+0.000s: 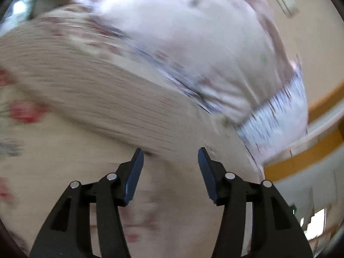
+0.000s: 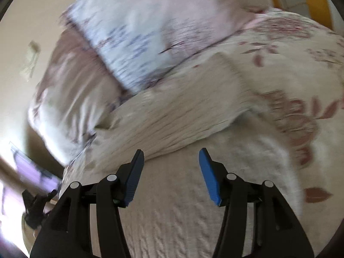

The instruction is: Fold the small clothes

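bed [image 2: 172, 225]: floral quilt, one | pillows [image 2: 133, 32]: apparently two, far side | beige ribbed garment [image 2: 172, 116]: one, lying on quilt just ahead of both grippers, long axis crosswise, neither clearly nearer | left gripper [image 1: 171, 161]: released, nothing between jaws | right gripper [image 2: 171, 162]: released, empty

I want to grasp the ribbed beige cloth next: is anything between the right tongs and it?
Nothing visible. The right tongs stand open above the quilted bedcover, and the ribbed beige cloth lies uncovered just ahead.
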`<state>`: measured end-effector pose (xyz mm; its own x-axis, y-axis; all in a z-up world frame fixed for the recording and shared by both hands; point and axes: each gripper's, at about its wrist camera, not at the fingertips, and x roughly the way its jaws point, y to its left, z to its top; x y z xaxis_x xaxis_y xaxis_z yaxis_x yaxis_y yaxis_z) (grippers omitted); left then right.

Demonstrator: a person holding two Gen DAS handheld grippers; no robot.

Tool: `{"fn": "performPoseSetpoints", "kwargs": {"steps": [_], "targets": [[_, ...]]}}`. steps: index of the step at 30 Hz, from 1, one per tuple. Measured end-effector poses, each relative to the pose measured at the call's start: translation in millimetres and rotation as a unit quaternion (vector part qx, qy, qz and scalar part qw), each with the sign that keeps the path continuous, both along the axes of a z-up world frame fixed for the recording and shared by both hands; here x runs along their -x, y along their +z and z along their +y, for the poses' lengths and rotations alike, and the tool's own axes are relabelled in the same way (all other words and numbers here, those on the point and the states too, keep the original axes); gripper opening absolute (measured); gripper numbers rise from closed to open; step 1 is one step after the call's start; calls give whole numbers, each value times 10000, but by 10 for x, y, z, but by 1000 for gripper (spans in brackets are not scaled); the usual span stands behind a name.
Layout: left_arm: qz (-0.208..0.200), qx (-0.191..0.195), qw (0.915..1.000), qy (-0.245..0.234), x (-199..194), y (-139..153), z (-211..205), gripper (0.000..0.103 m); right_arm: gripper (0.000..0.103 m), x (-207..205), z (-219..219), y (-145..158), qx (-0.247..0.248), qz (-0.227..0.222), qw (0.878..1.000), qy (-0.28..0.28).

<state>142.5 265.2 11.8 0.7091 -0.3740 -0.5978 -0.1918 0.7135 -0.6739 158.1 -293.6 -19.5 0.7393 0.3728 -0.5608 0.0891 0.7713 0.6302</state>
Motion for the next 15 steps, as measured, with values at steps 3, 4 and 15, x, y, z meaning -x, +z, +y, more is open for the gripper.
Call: {"fn": "performPoseSetpoints", "kwargs": {"steps": [3, 4, 15], "targets": [[180, 158, 9977, 629, 127, -109, 330, 51, 55, -31, 161, -35, -130, -132, 9990, 397], [222, 207, 9961, 830, 147, -145, 401, 49, 55, -29, 202, -43, -139, -161, 9986, 490], [150, 1078, 9695, 2198, 75, -335, 1025, 43, 59, -6, 249, -57, -136, -161, 9974, 694]]}}
